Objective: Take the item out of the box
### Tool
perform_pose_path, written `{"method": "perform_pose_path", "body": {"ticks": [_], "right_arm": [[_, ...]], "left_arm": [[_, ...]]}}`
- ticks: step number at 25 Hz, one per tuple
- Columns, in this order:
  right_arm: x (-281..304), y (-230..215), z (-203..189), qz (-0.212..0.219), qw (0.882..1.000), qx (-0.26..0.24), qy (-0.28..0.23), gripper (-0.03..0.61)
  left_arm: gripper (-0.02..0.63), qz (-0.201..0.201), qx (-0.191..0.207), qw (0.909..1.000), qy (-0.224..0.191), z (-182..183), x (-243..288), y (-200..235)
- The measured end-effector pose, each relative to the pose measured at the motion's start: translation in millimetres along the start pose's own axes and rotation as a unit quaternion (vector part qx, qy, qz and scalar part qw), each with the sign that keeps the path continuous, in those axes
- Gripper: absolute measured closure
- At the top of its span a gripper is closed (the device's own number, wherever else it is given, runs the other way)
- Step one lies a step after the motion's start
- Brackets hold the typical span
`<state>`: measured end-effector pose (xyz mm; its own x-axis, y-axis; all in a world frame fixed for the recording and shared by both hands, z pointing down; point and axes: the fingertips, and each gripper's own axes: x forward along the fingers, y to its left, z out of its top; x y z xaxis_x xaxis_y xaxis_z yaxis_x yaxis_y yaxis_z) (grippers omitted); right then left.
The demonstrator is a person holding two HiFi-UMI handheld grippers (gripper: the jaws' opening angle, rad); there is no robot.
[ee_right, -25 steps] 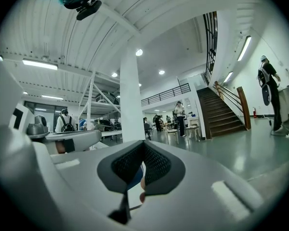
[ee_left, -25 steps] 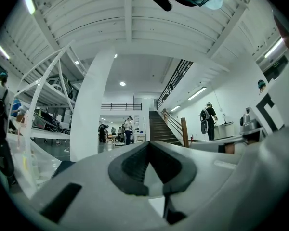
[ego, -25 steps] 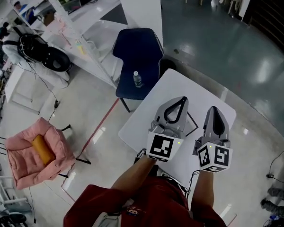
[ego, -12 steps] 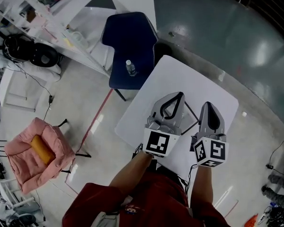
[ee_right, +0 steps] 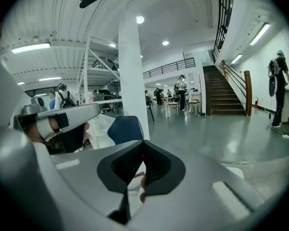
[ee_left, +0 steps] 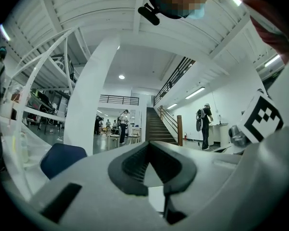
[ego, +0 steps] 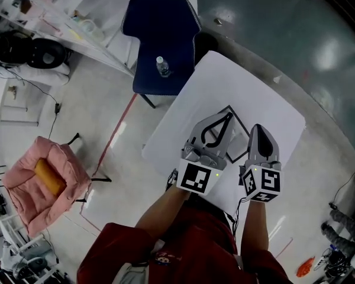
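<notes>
red cloth covers the person's shoulders (ego: 183, 250) at the bottom of the head view, and two bare forearms reach forward from it over the near edge of the bench (ego: 236, 78). each hand holds a hand-held gripper side by side, both level and pointing away from the body. the left hand-held gripper (ego: 227, 116) has its jaws pressed together at the tips, the bowed pads leaving a loop with only white bench behind it; its own view (ee_left: 148, 144) shows the same and nothing pinched. the right hand-held gripper (ego: 257, 128) is also pressed together at the tips (ee_right: 143, 143); a small pinkish bit shows low in the gap behind its pads, too unclear to name.

grey glossy floor (ego: 296, 34) lies beyond the white square bench. a dark blue chair (ego: 163, 25) stands at the bench's far left corner, with a small clear bottle (ego: 161, 67) upright on its seat. well apart on the left sits a pink padded chair (ego: 23, 188) holding an orange roll (ego: 49, 177).

the box (ego: 240, 136) rests on the bench under and between the two gripper tips. it reads as a pale square with thin dark edges, largely covered by the grippers; the item inside is hidden.
</notes>
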<state>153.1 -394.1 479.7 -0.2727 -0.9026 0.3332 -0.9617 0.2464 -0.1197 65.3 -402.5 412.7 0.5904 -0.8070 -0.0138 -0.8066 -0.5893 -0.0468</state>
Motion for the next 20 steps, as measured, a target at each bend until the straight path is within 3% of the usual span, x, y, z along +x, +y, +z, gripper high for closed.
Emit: {"method": "perform_pose_path", "body": {"ticks": [11,20], "right_arm": [[40.1,9.6,-59.4,0.011,0.996,-0.017,0.088,0.577],[68.2,15.3,-118.4,0.027,0.984,-0.023,0.177,0.565]], "left_arm": [[0.611,0.000,-0.020,0.9996,0.017,-41.4,-1.0,20.9],[0.612,0.000,-0.041,0.9986,0.034,-70.8,-0.1,35.7]]}}
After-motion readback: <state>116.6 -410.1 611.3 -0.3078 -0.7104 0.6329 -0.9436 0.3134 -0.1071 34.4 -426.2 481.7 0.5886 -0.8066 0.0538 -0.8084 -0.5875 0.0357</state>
